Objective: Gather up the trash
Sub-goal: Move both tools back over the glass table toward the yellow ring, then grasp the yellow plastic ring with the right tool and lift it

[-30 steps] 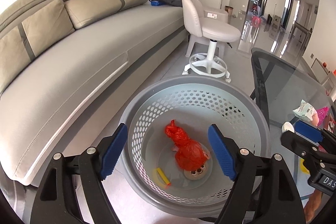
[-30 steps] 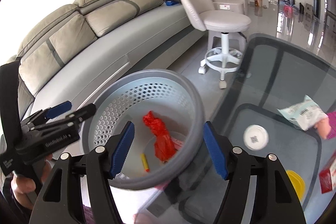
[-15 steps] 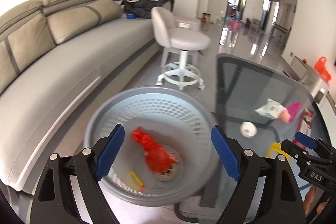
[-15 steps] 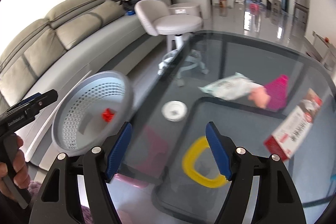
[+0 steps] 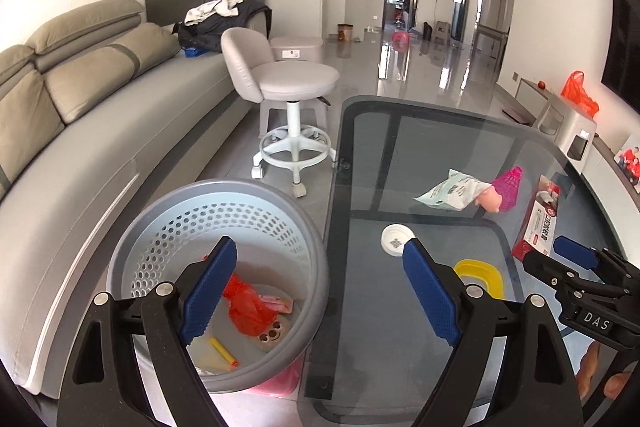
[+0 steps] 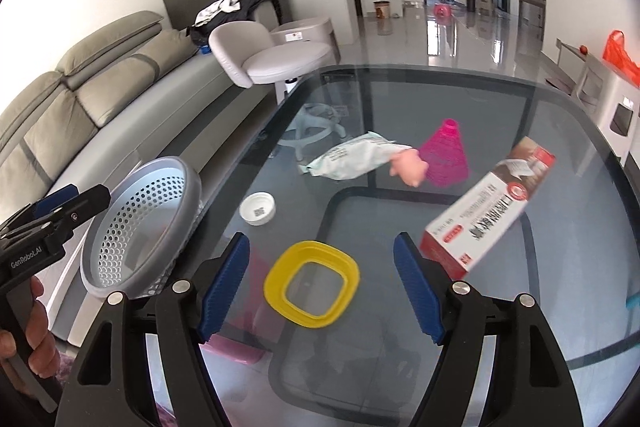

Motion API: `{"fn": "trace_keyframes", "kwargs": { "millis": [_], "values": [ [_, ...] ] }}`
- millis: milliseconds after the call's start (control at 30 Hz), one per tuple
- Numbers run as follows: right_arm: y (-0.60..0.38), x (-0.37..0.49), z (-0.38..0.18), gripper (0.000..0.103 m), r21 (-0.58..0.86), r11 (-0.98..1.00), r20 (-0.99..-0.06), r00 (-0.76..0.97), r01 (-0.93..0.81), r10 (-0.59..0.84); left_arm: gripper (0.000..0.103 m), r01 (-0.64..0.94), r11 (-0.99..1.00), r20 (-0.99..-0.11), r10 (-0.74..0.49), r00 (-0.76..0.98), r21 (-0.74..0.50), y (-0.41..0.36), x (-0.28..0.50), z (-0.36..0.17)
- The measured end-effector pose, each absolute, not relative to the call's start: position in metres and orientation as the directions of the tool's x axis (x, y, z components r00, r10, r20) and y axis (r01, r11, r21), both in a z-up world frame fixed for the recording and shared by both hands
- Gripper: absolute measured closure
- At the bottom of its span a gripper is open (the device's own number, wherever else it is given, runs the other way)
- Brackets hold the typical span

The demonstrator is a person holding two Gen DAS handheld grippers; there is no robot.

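A grey perforated basket [image 5: 224, 185] stands on the floor beside a glass table [image 5: 420, 155]. It holds a red plastic bag [image 5: 248, 307], a yellow stick [image 5: 224, 347] and other scraps. My left gripper [image 5: 318, 247] is open and empty over the basket's right rim and the table edge. My right gripper [image 6: 320, 243] is open and empty above a yellow ring lid [image 6: 276, 279]. On the glass lie a white cap [image 6: 258, 209], a pale green packet [image 6: 352, 159], a pink mesh cone [image 6: 444, 155] and a red-and-white box [image 6: 488, 211].
A grey sofa [image 5: 100, 147] runs along the left, with a white swivel stool [image 5: 292, 83] beyond the basket. A small pink toy [image 6: 408, 171] lies between packet and cone. A hand [image 6: 24, 327] holds the left gripper's handle at the lower left.
Both views have swung right, from the basket to the glass table. The right gripper now hangs over the yellow ring lid. Both pairs of jaws stand slightly wider.
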State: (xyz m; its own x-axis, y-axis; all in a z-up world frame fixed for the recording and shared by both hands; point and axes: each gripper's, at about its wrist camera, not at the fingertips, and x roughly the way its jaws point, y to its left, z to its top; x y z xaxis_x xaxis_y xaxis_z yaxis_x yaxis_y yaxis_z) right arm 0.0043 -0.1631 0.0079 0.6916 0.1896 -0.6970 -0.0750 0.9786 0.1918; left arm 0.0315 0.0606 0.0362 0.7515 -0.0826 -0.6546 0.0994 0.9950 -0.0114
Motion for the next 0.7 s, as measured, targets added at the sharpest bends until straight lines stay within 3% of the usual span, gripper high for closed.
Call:
{"fn": "trace_keyframes", "kwargs": {
  "millis": [467, 567, 700],
  "values": [
    [-0.18, 0.0, -0.012, 0.031, 0.185, 0.982, -0.731, 0.662, -0.046, 0.169, 0.02, 0.124, 0.992, -0.658, -0.077, 0.749, 0.025, 0.042, 0.04, 0.021],
    [-0.176, 0.003, -0.019, 0.025, 0.194, 0.979, -0.74, 0.646, -0.063, 0.189, 0.02, 0.123, 0.992, -0.659, -0.072, 0.749, 0.032, 0.043, 0.039, 0.018],
    [-0.17, 0.008, -0.029, 0.024, 0.211, 0.974, -0.757, 0.616, -0.082, 0.216, 0.02, 0.103, 0.994, -0.651, -0.058, 0.757, 0.031, 0.048, 0.039, 0.02]
  ]
}}
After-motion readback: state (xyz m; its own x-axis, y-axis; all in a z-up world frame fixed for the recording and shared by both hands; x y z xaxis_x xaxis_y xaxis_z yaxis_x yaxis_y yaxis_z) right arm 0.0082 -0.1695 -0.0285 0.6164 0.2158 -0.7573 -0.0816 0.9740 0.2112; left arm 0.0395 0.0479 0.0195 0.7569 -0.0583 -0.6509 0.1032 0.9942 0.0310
